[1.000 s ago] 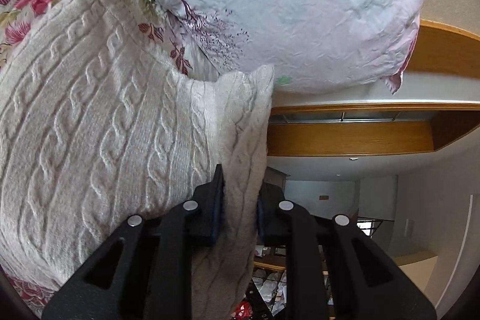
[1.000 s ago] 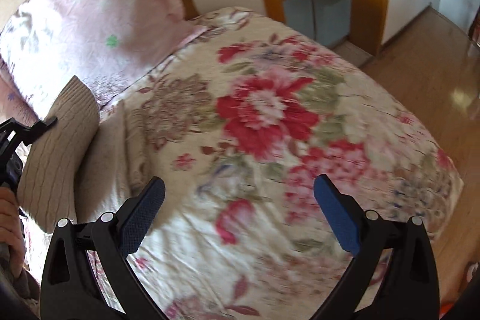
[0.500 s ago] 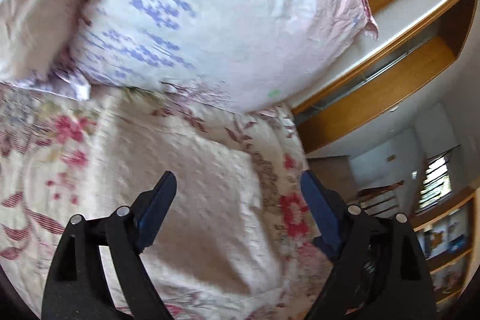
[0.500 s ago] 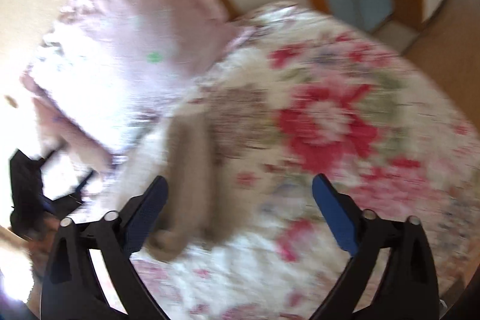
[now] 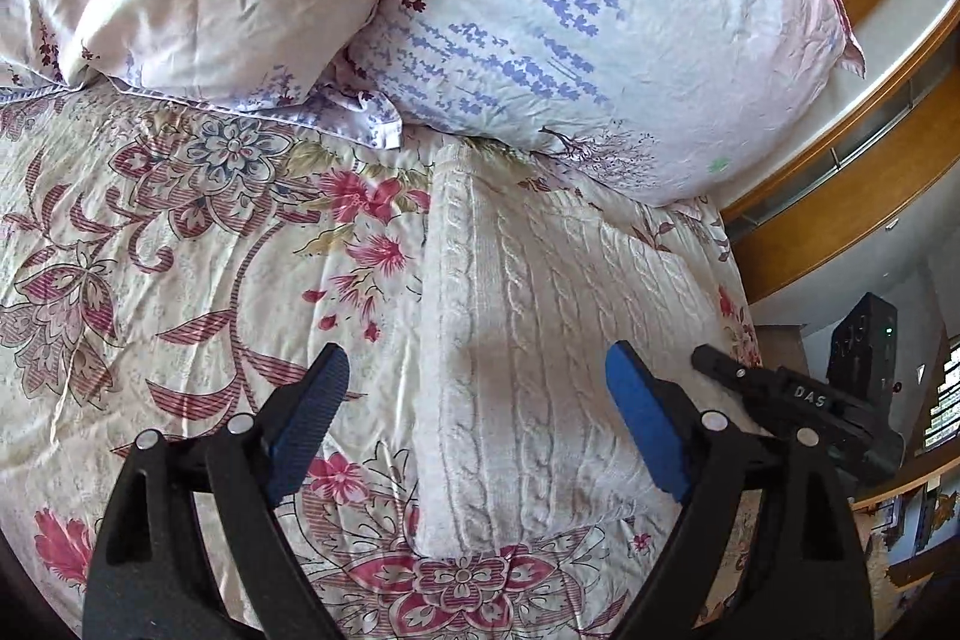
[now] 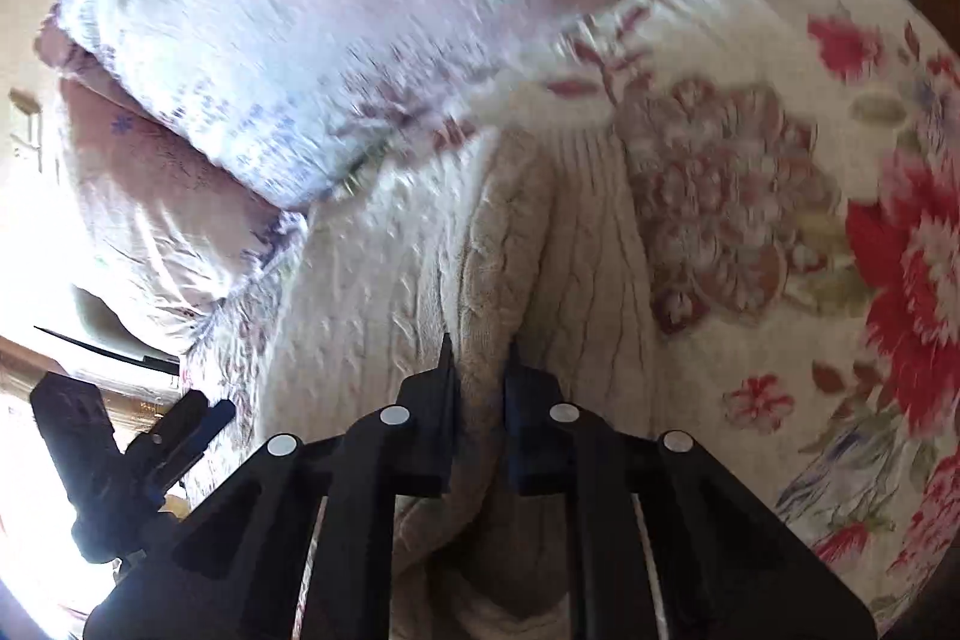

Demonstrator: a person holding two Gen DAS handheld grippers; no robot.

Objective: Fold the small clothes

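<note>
A cream cable-knit sweater [image 5: 540, 340] lies folded into a rectangle on the floral bedspread [image 5: 180, 250], its far end just below the pillows. My left gripper [image 5: 477, 412] is open and empty, hovering over the sweater's near half. In the right wrist view my right gripper [image 6: 477, 376] is shut on a raised fold of the sweater [image 6: 504, 250] at its edge. The right gripper also shows in the left wrist view [image 5: 798, 400], at the sweater's right side. The left gripper shows in the right wrist view [image 6: 150, 454] at the lower left.
Two pale pillows [image 5: 600, 10] with purple flower print lie against the sweater's far end. A wooden bed frame and cabinet [image 5: 840, 196] run along the right. The bedspread stretches out to the left of the sweater.
My left gripper let go of the sweater, opened and drew back above it. My right gripper moved from open above the bedspread onto the sweater's edge and shut on it.
</note>
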